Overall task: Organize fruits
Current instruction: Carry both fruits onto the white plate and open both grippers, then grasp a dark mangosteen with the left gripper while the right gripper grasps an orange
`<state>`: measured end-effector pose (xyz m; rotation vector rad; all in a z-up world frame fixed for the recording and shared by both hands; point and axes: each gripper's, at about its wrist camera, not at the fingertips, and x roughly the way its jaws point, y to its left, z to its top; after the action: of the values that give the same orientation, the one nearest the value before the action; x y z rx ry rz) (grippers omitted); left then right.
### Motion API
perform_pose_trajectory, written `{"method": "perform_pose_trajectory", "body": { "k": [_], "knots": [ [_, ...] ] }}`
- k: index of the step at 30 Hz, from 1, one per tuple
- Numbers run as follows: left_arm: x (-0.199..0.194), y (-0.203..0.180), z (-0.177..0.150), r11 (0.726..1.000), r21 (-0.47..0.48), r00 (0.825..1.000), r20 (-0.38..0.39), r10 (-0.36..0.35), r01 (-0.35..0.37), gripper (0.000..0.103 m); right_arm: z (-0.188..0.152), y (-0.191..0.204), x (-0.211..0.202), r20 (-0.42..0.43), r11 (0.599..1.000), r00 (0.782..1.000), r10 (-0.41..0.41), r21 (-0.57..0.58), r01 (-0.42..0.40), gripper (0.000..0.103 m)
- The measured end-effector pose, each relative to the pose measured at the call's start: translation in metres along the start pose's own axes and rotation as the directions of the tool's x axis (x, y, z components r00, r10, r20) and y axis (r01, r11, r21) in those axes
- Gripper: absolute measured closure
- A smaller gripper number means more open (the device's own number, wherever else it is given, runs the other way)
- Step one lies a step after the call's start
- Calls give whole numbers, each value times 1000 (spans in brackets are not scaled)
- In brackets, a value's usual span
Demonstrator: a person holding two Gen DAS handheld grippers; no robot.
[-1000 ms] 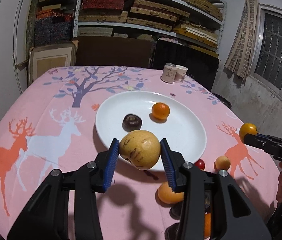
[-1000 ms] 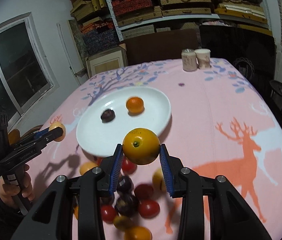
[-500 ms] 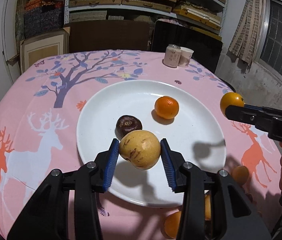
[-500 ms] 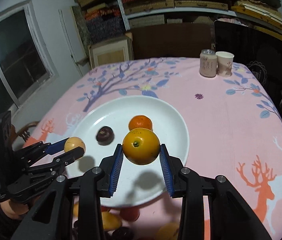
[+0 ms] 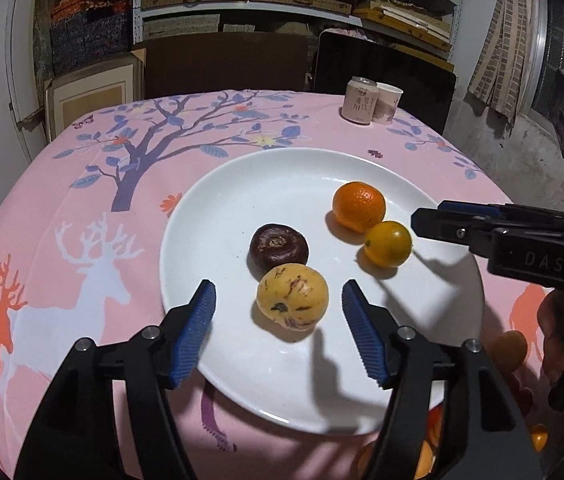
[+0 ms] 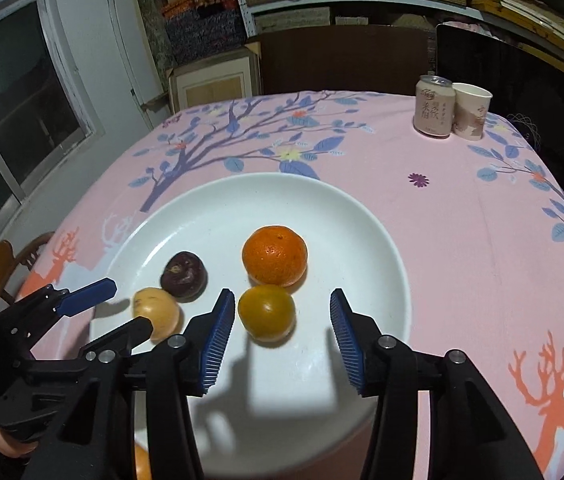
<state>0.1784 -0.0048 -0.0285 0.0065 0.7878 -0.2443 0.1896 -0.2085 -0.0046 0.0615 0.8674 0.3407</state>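
Observation:
A white plate (image 5: 242, 200) (image 6: 361, 216) on the pink tablecloth holds a yellow streaked fruit (image 5: 293, 297) (image 6: 156, 311), a dark purple fruit (image 5: 279, 248) (image 6: 184, 274), an orange tangerine (image 5: 358, 206) (image 6: 274, 255) and a yellow-orange citrus (image 5: 387, 243) (image 6: 266, 311). My left gripper (image 5: 278, 318) is opening; the yellow fruit lies on the plate between its blue pads, free of both. My right gripper (image 6: 282, 325) (image 5: 421, 222) is opening too, with the yellow-orange citrus resting on the plate between its pads, untouched.
A drink can (image 5: 359, 100) (image 6: 433, 106) and a paper cup (image 5: 389, 102) (image 6: 471, 110) stand at the table's far right. Several loose fruits (image 5: 511, 350) lie on the cloth off the plate's near right edge. Chairs and stacked shelves stand behind the table.
Both grippers moved forward over the plate and opened. The yellow fruit and the yellow-orange citrus, held before, now sit on the plate.

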Motion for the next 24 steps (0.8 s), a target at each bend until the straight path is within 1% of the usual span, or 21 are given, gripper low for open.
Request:
{"method": "perform_pose_trajectory", "body": {
  "k": [2, 4, 6, 9, 11, 13, 17, 19, 20, 21, 22, 24],
  "knots": [
    [-17, -2, -7, 1000, 7, 1000, 13, -19, 19, 31, -11, -5, -22, 28, 999, 999, 21, 26, -21, 52],
    [-35, -4, -19, 998, 19, 999, 8, -54, 54, 29, -29, -12, -46, 59, 998, 997, 39, 54, -42, 48],
    [-52, -8, -33, 996, 32, 996, -5, -84, 84, 28, -50, -20, -65, 83, 995, 995, 47, 86, -54, 40],
    [-76, -17, -62, 993, 68, 995, -12, -98, 99, 24, -88, -33, -85, 66, 987, 997, 36, 152, -46, 39],
    [-88, -25, -83, 988, 103, 993, -32, -113, 116, 24, -112, -37, -98, 55, 982, 998, 17, 187, -27, 39],
    [-97, -34, -102, 982, 142, 991, -58, -119, 126, 24, -134, -34, -114, 66, 982, 998, 1, 188, -13, 39],
    [-111, -46, -130, 969, 201, 988, -91, -127, 143, 24, -164, -29, -135, 87, 982, 996, -16, 188, -1, 39],
    [-117, -53, -140, 962, 247, 991, -88, -101, 120, 24, -172, -29, -143, 96, 980, 995, -15, 199, -5, 39],
    [-118, -56, -142, 958, 265, 992, -88, -93, 113, 25, -175, -29, -145, 99, 979, 995, -14, 202, -6, 39],
    [-119, -60, -146, 952, 282, 991, -97, -92, 116, 32, -177, -29, -148, 102, 979, 995, -16, 203, -5, 39],
    [-120, -62, -148, 949, 290, 990, -108, -94, 122, 35, -179, -28, -150, 102, 979, 995, -17, 206, -4, 39],
    [-120, -69, -153, 941, 315, 989, -121, -90, 125, 38, -181, -28, -152, 103, 978, 995, -15, 208, -7, 39]
  ]
}}
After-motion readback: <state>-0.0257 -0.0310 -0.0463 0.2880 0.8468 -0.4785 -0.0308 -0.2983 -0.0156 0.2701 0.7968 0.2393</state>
